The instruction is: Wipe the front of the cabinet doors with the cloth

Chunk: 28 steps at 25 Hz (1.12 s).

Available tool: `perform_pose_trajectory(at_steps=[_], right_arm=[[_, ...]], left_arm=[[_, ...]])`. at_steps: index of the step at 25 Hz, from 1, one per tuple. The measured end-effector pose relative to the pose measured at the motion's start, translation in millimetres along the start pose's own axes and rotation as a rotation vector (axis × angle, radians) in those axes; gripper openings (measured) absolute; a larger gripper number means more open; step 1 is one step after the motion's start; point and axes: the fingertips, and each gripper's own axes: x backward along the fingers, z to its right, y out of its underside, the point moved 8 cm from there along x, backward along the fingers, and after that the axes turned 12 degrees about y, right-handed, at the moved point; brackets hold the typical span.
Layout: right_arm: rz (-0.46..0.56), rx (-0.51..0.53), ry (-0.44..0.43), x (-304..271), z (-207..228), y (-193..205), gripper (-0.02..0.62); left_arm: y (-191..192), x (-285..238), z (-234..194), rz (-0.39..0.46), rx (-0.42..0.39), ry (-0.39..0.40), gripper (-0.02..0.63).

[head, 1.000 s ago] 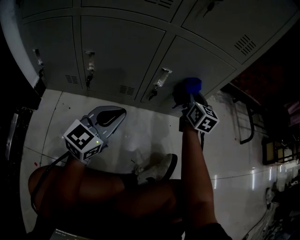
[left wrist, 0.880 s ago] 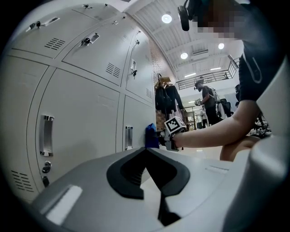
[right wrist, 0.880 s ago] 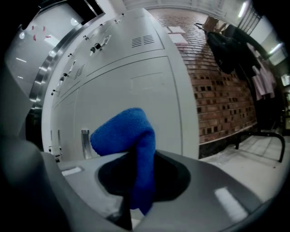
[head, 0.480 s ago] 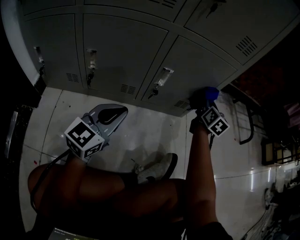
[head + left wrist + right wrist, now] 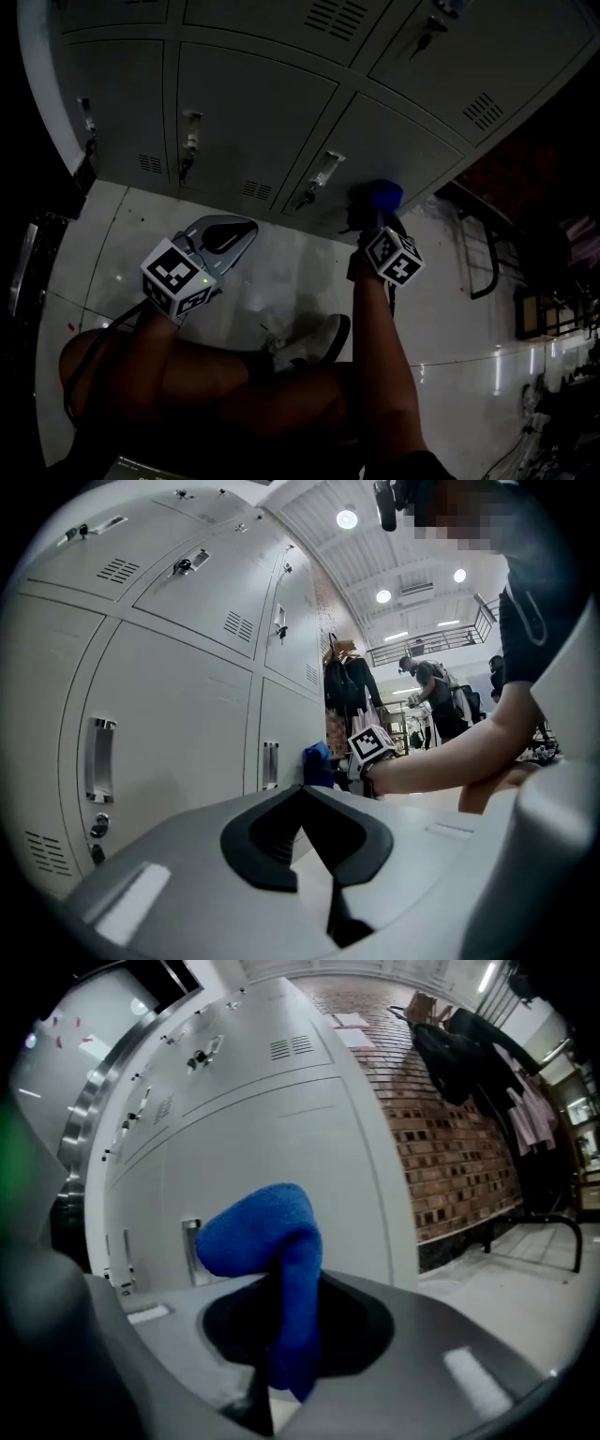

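Note:
A bank of grey cabinet doors (image 5: 253, 122) with handles, locks and vent slots fills the top of the head view. My right gripper (image 5: 378, 214) is shut on a blue cloth (image 5: 382, 196) and holds it against the bottom of a lower door (image 5: 398, 141), near the floor. In the right gripper view the cloth (image 5: 272, 1251) bulges out from between the jaws, in front of the door (image 5: 281, 1147). My left gripper (image 5: 232, 232) hangs low over the floor, apart from the doors, shut and empty. From the left gripper view the cloth (image 5: 315, 764) shows far off.
White floor (image 5: 281, 272) runs below the cabinets. A person's legs and a shoe (image 5: 314, 339) are beneath the grippers. A dark metal rack (image 5: 487, 253) stands at the right. Brick wall (image 5: 450, 1138) and hanging coats (image 5: 469, 1044) lie beyond the cabinets. A person (image 5: 427, 691) stands far off.
My right gripper swept the cloth right along the lower door half a second ago, and has now come back left. The left gripper has barely moved.

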Motion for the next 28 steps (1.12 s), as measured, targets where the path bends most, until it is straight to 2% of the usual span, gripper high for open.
perform_pose_trajectory(at_steps=[2,5,9,13,19,22,28], right_arm=[[0.008,0.050,-0.067,0.4,-28.7,9.2,0.069],[0.004,0.072,-0.144,-2.5,-57.9,26.1,0.069],[0.012,0.113,-0.230,-10.1,-85.2,37.5,0.069],[-0.023,0.111,-0.283,-20.6,-99.8,51.6,0.069],[-0.027,0.141,-0.247,-28.1,-92.6,50.7,0.069],[-0.047,0.138,-0.187,-29.1,-74.5,51.4,0.069],[-0.088,0.000,-0.057,-30.5,-17.1,57.3,0.069]], left_arm=[[-0.9,-0.2,0.3,0.007,0.002,-0.001,0.006],[-1.9,-1.0,1.3,0.011,0.002,0.007,0.006],[-5.2,-1.3,2.3,0.020,0.007,0.012,0.006],[-3.5,-1.0,1.1,0.023,0.013,0.003,0.006],[-4.4,-1.7,3.4,0.022,0.015,0.008,0.006],[-3.6,-1.7,3.1,0.022,0.018,0.004,0.006],[-4.5,-1.6,4.6,0.021,0.015,0.007,0.006]])
